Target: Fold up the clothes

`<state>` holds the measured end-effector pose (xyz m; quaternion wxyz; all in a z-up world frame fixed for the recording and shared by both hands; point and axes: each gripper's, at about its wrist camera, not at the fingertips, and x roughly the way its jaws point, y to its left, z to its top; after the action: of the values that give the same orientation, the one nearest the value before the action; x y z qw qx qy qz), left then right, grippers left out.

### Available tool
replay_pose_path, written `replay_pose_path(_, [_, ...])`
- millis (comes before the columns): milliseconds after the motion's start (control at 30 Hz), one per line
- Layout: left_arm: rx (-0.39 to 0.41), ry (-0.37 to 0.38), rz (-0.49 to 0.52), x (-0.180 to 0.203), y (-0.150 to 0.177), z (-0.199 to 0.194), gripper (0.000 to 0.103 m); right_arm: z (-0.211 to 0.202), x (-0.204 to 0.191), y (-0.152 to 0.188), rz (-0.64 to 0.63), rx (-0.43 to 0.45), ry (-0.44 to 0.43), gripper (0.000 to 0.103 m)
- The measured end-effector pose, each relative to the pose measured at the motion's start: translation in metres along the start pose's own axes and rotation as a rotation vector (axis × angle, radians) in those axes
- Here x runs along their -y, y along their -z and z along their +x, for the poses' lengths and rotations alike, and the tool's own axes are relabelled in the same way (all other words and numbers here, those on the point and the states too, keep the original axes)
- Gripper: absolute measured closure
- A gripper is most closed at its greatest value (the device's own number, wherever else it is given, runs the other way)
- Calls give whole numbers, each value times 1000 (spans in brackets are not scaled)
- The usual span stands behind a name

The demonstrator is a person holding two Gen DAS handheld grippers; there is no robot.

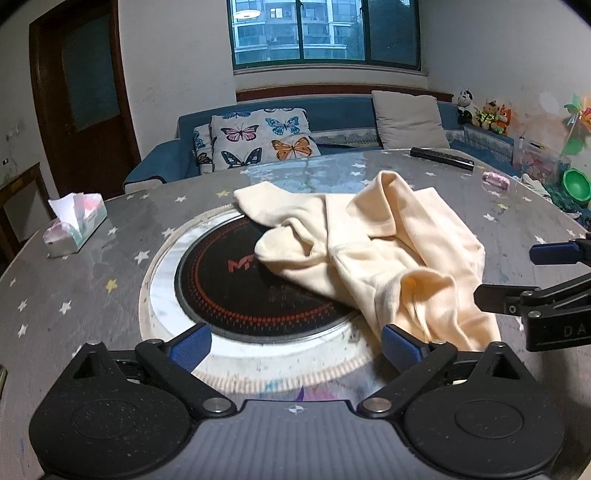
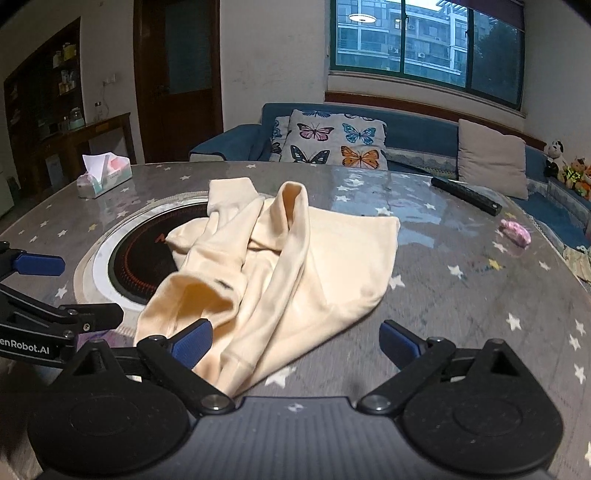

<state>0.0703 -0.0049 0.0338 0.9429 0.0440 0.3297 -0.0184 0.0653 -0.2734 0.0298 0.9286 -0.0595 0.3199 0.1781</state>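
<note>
Round table, grey cover printed with pale stars, set before a blue sofa and a green-framed window. Contents, left to right in the left wrist view: tissue box near the left edge; black round cooktop with red dotted ring, sunk in a white surround at the table's centre; cream garment, crumpled and unfolded, one part lying over the cooktop's right side, the rest on the table cover; black remote control and a small pink item toward the far right edge. On the sofa: butterfly cushion, plain grey cushion, soft toys at the far right. Left gripper: jaws spread wide, holding nothing, the near hem of the garment just beside its right fingertip. Right gripper: jaws likewise wide apart, nothing gripped, the garment directly ahead, its near folds lying against the left fingertip and running down between the fingers toward the gripper body. Each gripper shows in the other's view, side by side at the near edge of the table.
</note>
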Motion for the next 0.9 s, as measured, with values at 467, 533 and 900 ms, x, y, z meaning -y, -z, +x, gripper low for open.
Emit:
replay_pose_path(467, [2, 55, 47, -3, -45, 36, 43, 66, 30, -62, 20, -30, -26, 32])
replay_pose_path(533, [-1, 64, 59, -2, -52, 45, 45, 79, 32, -71, 18, -38, -34, 37])
replay_pose_path(900, [-39, 130, 71, 1, -100, 108, 48, 138, 48, -93, 52, -83, -130, 96])
